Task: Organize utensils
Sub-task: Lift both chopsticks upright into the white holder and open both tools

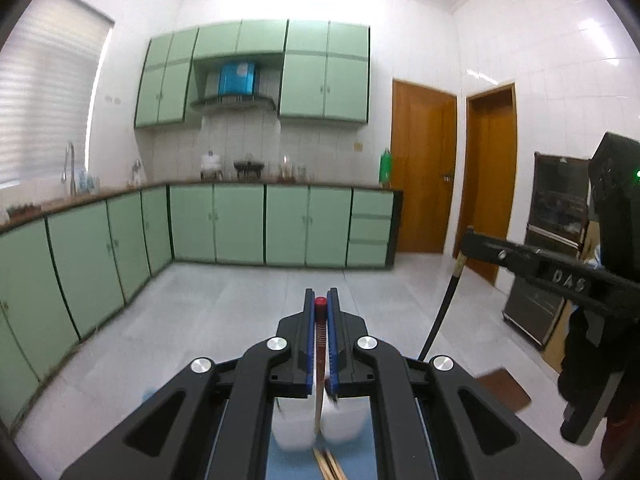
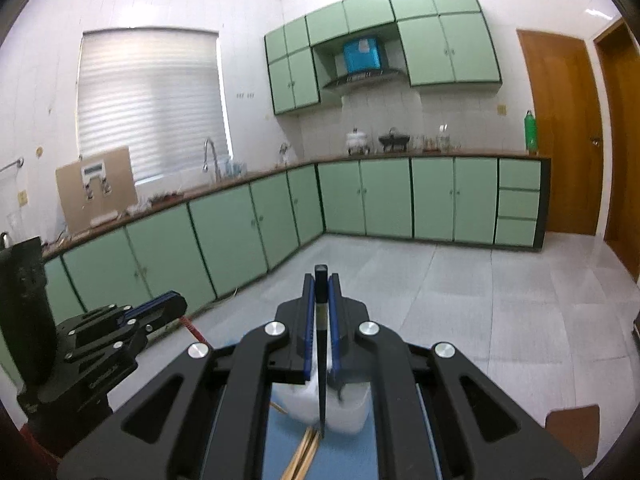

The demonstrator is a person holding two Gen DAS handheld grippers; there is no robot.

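Note:
My left gripper (image 1: 321,300) is shut on a red-tipped wooden chopstick (image 1: 319,344) with a ribbed red end; it hangs down toward a white holder (image 1: 344,424) below. My right gripper (image 2: 321,280) is shut on a black chopstick (image 2: 321,360) that points down at a white holder (image 2: 348,412). Several loose wooden chopsticks (image 2: 302,456) lie on a blue mat (image 2: 348,460) under both grippers; they also show in the left wrist view (image 1: 328,466). The right gripper (image 1: 466,236) shows at the right of the left wrist view, the left gripper (image 2: 176,306) at the left of the right wrist view.
Green kitchen cabinets (image 1: 240,224) line the far walls under a counter with a tap (image 1: 70,168) and small items. Wooden doors (image 1: 422,168) stand at the right, with a dark oven (image 1: 556,240) beside them. The floor is grey tile (image 1: 240,304).

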